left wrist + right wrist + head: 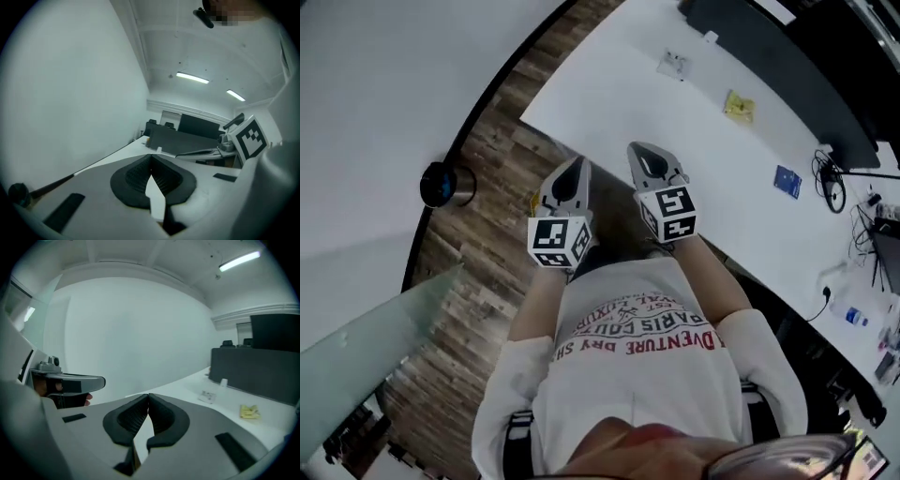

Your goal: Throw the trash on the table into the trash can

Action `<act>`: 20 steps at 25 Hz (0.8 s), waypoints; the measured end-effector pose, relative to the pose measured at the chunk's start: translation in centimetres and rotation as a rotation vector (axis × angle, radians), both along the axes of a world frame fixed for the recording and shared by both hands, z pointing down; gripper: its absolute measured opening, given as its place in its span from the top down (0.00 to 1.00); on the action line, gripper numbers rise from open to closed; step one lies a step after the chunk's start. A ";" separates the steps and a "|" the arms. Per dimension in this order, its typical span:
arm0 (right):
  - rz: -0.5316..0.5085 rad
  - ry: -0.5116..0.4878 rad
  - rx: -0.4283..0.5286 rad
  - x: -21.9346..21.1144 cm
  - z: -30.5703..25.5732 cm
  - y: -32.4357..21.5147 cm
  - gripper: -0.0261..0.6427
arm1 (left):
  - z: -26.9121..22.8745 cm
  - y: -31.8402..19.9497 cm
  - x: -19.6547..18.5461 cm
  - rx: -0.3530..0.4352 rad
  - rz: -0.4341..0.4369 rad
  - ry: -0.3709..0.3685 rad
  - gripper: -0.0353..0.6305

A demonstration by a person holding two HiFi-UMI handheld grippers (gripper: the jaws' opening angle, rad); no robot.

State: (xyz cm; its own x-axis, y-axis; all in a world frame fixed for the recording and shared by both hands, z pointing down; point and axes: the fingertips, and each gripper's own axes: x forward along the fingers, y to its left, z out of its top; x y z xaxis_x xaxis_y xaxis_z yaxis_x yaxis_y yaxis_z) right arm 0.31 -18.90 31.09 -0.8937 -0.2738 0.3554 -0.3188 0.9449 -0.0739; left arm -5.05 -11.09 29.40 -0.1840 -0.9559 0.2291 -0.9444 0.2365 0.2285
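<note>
In the head view both grippers are raised in front of my chest, between me and the white table [619,84]. My left gripper [577,164] is shut with nothing in it; its pads meet in the left gripper view [151,158]. My right gripper [639,150] is likewise shut and empty [148,396]. On the table lie a pale wrapper [673,64] [207,396], a crumpled yellow paper [738,106] [249,412] and a small blue packet [787,181]. The round trash can [445,185] stands on the wooden floor to the left, by the curved wall.
A dark partition [787,66] runs along the table's far side. Cables [831,183] and a small bottle [855,317] sit at the table's right end. A glass panel [366,328] leans at the lower left. Each gripper shows in the other's view [243,138] [65,380].
</note>
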 end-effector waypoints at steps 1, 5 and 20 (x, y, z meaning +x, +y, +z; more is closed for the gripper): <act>0.062 -0.006 0.005 2.8 -0.4 -1.7 0.92 | -0.7 -2.1 2.4 0.010 0.064 -0.018 0.91; 0.270 -0.014 0.033 14.9 -1.7 -6.9 0.92 | -2.9 -8.5 12.4 0.055 0.254 -0.035 0.91; 0.697 -0.077 0.073 46.3 -3.0 -10.4 0.92 | -5.4 -15.7 39.5 0.117 0.653 -0.086 0.91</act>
State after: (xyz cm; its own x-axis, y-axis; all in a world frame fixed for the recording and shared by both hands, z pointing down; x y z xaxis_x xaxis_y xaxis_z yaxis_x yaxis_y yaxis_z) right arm 46.61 -29.28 28.08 -0.5236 -0.8121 0.2575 -0.8480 0.5261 -0.0650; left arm 34.46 -26.82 23.97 0.4279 -0.8948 0.1274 -0.9012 -0.4118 0.1350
